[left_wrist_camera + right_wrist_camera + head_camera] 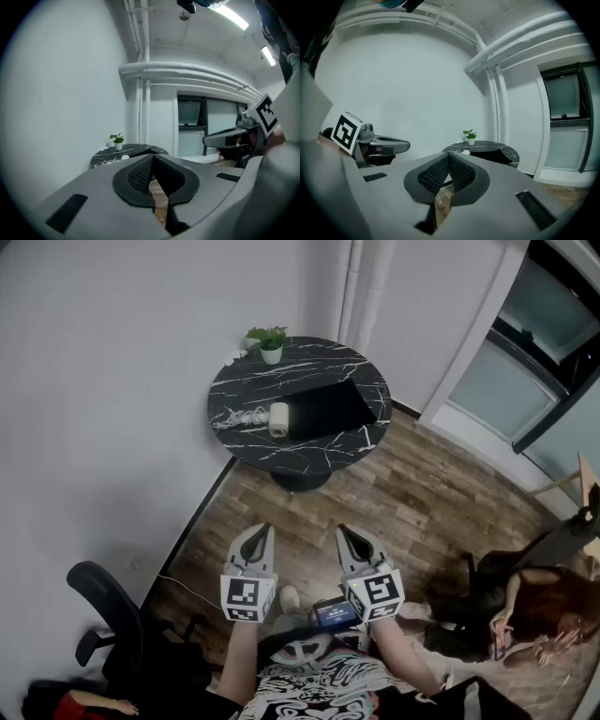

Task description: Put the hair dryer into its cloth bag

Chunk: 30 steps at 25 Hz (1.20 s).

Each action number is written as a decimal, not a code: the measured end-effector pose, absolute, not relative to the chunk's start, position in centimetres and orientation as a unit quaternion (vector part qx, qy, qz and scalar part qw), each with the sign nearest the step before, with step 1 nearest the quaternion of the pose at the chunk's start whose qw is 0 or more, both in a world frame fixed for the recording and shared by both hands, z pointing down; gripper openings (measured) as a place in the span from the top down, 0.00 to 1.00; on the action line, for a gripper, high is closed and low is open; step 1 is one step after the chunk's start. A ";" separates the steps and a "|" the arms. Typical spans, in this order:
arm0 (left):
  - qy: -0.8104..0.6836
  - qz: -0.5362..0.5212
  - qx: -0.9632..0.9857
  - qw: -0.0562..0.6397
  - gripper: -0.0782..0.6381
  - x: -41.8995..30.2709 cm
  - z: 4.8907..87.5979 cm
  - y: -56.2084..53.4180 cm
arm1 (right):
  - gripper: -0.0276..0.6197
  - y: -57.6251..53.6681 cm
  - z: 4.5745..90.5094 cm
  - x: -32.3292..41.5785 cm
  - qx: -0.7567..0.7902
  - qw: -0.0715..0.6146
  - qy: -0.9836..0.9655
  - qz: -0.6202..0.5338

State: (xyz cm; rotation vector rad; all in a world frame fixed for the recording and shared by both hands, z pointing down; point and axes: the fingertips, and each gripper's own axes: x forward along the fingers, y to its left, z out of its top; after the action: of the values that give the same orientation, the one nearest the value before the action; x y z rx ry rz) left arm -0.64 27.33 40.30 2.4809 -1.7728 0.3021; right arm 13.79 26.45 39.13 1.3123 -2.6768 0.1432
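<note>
A white hair dryer [278, 418] lies on the round black marble table [309, 457] with its coiled cord [238, 417] to its left. The black cloth bag [330, 408] lies flat right of the dryer. My left gripper [262, 532] and right gripper [345, 533] hover side by side above the wooden floor, well short of the table, both shut and empty. In the left gripper view the left gripper [152, 158] points at the distant table [136, 149]. The right gripper [449, 157] faces the table [508, 151] and the bag [497, 155] in the right gripper view.
A small potted plant [271, 344] stands at the table's far edge. A black office chair [111, 617] is at the lower left by the white wall. A person [527, 607] sits on the floor at the right. Glass doors [530, 352] fill the far right.
</note>
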 end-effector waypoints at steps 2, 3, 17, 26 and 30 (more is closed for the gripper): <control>-0.578 0.100 0.809 0.032 0.87 -0.6 40.0 27.4 | 0.93 26.5 39.1 13.9 0.438 0.077 -0.894 0.050; -0.578 0.101 0.809 0.030 0.87 -0.6 39.9 27.4 | 0.93 26.5 39.0 14.0 0.438 0.077 -0.894 0.050; -0.589 0.103 0.802 0.023 0.87 0.4 40.0 25.8 | 0.93 24.7 39.4 15.6 0.427 0.051 -0.900 0.069; -0.580 0.091 0.809 0.023 0.87 -0.7 40.3 17.3 | 0.93 17.1 40.0 14.4 0.398 0.043 -0.909 0.115; -0.573 0.101 0.813 0.005 0.87 -3.1 40.7 9.3 | 0.93 9.3 40.9 12.3 0.413 0.068 -0.904 0.089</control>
State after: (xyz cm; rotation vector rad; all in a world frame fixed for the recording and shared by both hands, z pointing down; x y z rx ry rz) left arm -3.14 9.31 40.67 2.5478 -1.7950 0.3164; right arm 12.33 9.31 40.93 1.2433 -2.7233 0.2671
